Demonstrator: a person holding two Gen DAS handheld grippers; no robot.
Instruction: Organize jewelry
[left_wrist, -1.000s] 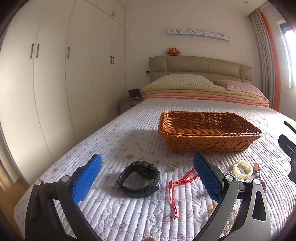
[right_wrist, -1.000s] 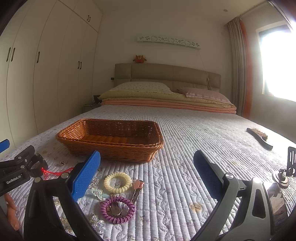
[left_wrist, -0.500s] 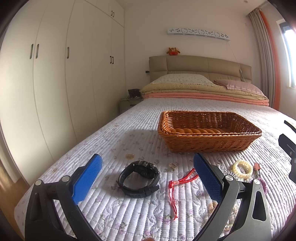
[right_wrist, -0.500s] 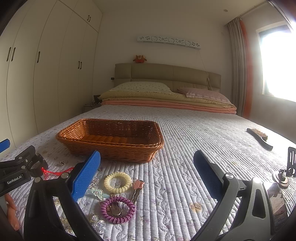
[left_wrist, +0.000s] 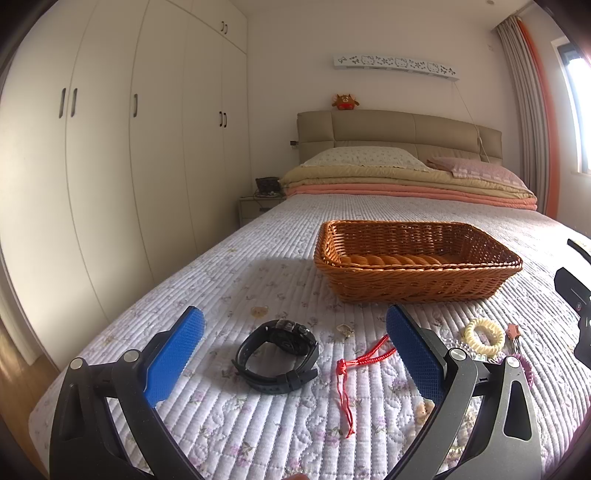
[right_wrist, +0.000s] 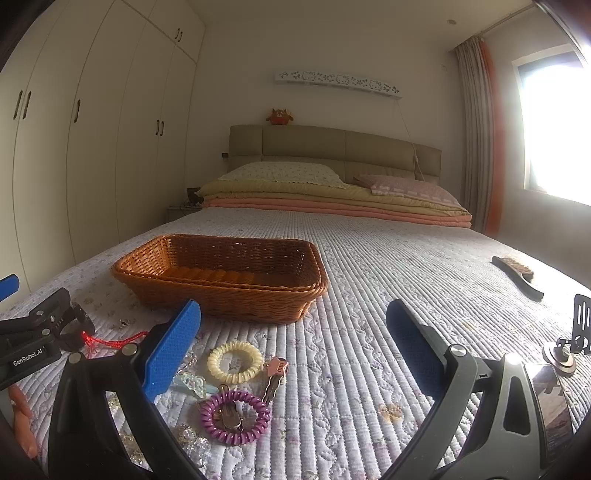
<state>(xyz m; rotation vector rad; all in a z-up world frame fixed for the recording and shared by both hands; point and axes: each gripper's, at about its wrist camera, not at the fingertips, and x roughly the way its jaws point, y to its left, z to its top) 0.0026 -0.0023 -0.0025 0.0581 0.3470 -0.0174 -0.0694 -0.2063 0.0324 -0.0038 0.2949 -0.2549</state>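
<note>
A brown wicker basket (left_wrist: 417, 258) (right_wrist: 221, 275) stands on the quilted bed. In the left wrist view a black watch (left_wrist: 279, 354) and a red cord (left_wrist: 354, 363) lie between the open jaws of my left gripper (left_wrist: 295, 350). A cream coil hair tie (left_wrist: 484, 336) (right_wrist: 235, 362), a purple coil hair tie (right_wrist: 235, 411), a pink hair clip (right_wrist: 275, 374) and clear beads (right_wrist: 192, 443) lie near my right gripper (right_wrist: 293, 341), which is open and empty. The left gripper also shows in the right wrist view (right_wrist: 33, 339).
A brush (right_wrist: 519, 275) lies on the bed at the right. A black phone stand (right_wrist: 570, 343) and a phone (right_wrist: 550, 402) are at the right edge. Folded blankets and pillows (left_wrist: 406, 177) lie at the headboard. Wardrobes (left_wrist: 110, 166) line the left wall.
</note>
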